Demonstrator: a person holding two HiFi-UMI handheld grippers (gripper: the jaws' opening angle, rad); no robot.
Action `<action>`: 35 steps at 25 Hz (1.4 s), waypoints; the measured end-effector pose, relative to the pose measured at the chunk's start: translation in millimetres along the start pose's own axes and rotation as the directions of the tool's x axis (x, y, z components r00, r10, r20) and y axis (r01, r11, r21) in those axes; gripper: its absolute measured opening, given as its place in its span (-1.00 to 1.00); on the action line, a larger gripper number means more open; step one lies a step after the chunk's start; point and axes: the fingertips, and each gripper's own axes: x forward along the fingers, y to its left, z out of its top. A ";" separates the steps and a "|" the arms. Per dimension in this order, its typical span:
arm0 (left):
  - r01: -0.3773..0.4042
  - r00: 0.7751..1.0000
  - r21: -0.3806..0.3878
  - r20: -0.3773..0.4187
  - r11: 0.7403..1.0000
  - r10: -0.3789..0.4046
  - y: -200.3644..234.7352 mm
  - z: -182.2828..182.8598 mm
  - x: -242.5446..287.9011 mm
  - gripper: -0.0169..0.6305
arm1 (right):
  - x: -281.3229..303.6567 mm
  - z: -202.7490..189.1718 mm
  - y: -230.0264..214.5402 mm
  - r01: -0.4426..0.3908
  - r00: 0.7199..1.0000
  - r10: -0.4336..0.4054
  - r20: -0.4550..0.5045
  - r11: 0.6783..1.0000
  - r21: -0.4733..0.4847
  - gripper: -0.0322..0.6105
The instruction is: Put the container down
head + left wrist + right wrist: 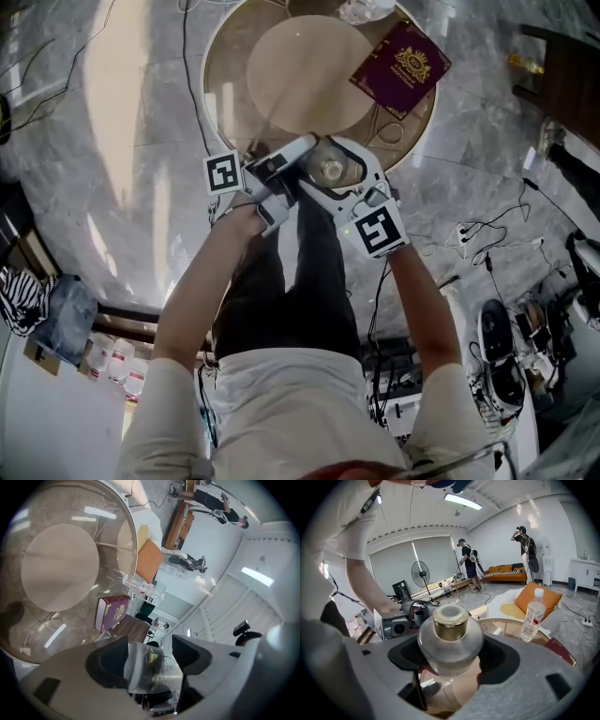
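Okay, both grippers meet at the near rim of the round glass table (210, 89). The right gripper (330, 173) has its jaws spread wide and clamped on the container (450, 641), a round frosted glass jar with a gold neck, held upright over that near rim and not set down. Just beside it, the left gripper (151, 656) points level, jaws pinched on a small clear plastic piece (157, 677) with something yellow-green inside. Across the tabletop, a maroon book (400, 67) lies near the far rim, and a clear water bottle (533, 613) stands close by. Two people stand in the background of the right gripper view.
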 end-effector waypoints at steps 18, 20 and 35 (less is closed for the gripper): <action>-0.022 1.000 0.018 0.006 1.000 0.022 76.9 43.8 -5.3 -0.12 | 53.5 -70.7 -22.3 -0.036 0.999 0.035 -0.032 0.999 -0.012 0.14; -0.024 1.000 0.016 0.015 1.000 0.024 84.6 48.9 -4.9 -0.12 | 58.3 -76.8 -26.0 -0.032 0.999 0.032 -0.033 0.999 -0.009 0.14; -0.091 0.995 0.045 0.034 0.995 0.089 132.2 74.2 -5.9 -0.12 | 73.6 -116.5 -60.2 0.025 0.999 -0.025 -0.042 1.000 -0.001 0.14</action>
